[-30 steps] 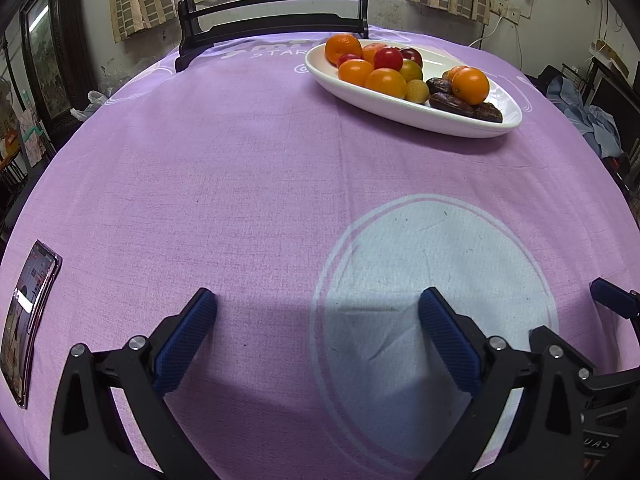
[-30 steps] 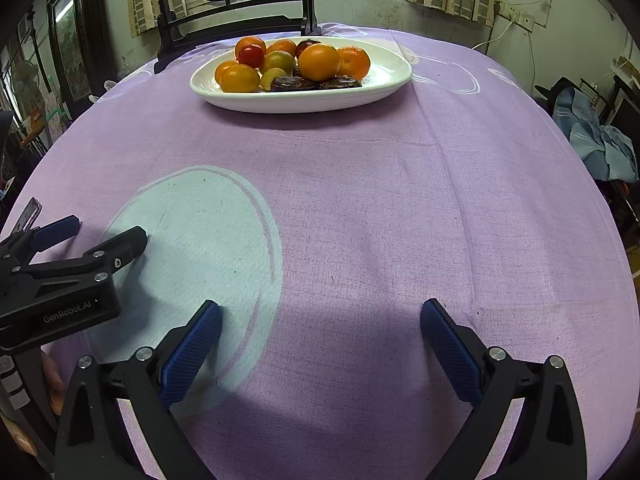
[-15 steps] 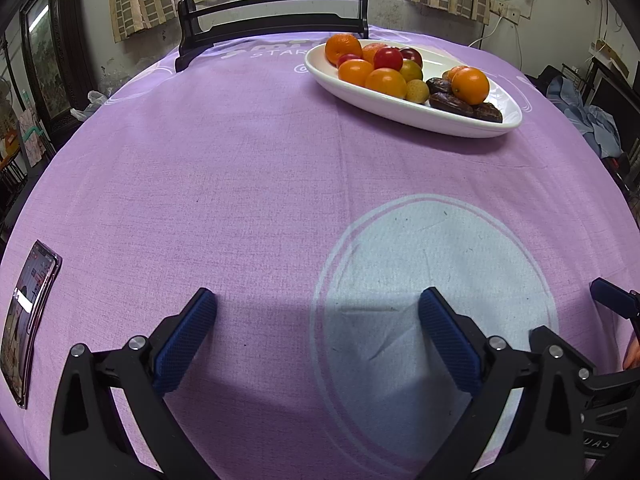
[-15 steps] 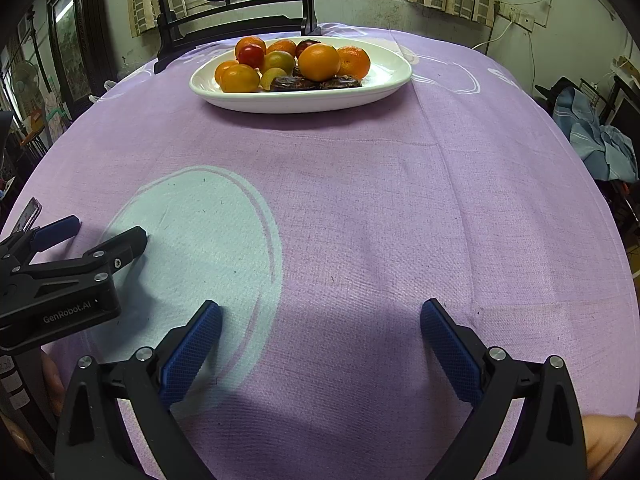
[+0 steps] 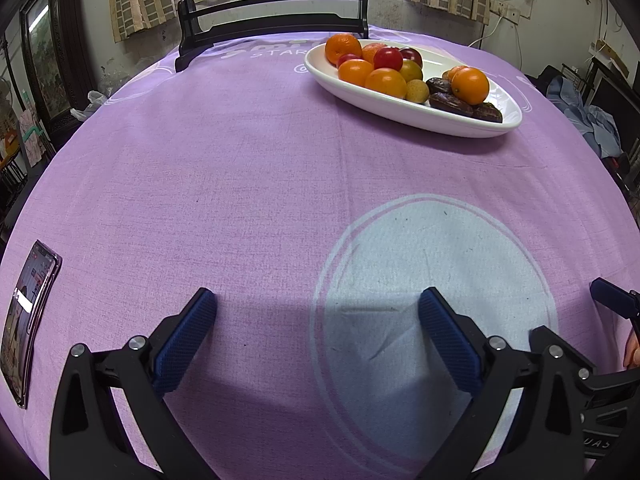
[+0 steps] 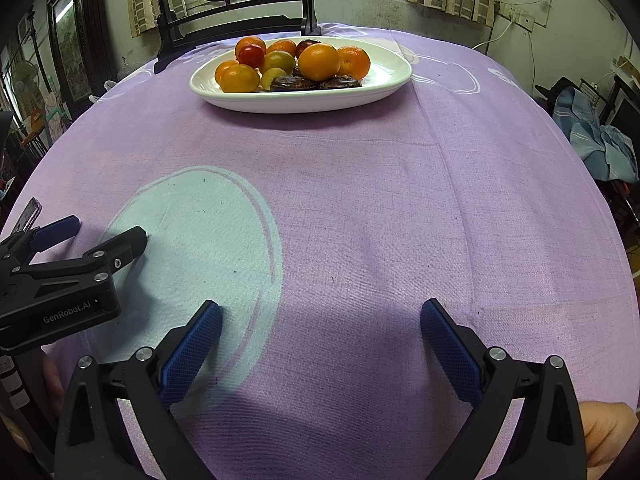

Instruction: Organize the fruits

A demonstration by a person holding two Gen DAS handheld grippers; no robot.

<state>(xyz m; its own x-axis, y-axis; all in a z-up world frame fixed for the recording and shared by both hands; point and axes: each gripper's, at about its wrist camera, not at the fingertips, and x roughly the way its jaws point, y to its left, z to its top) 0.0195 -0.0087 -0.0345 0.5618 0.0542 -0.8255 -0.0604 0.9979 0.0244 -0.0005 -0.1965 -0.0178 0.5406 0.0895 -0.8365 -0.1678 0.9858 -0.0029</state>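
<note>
Since both grippers, left [image 5: 316,332] and right [image 6: 320,340], hold nothing and their fingers are wide apart, no fruit is picked yet. The fruit [image 6: 318,62] sits piled on the plate [image 6: 384,80] far across the table [image 6: 360,200]. A bump could make the round ones roll off.

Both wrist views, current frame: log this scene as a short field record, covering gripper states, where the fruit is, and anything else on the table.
left gripper: open, empty, low over the tablecloth's near side
right gripper: open, empty, beside the left one
white plate: far side of the table, in front of the dark chair
fruit: all piled on the plate; oranges, red fruits, yellow-green fruits, dark dates
tablecloth: purple with a pale circle print, no loose fruit on it
phone: lying at the left edge
</note>
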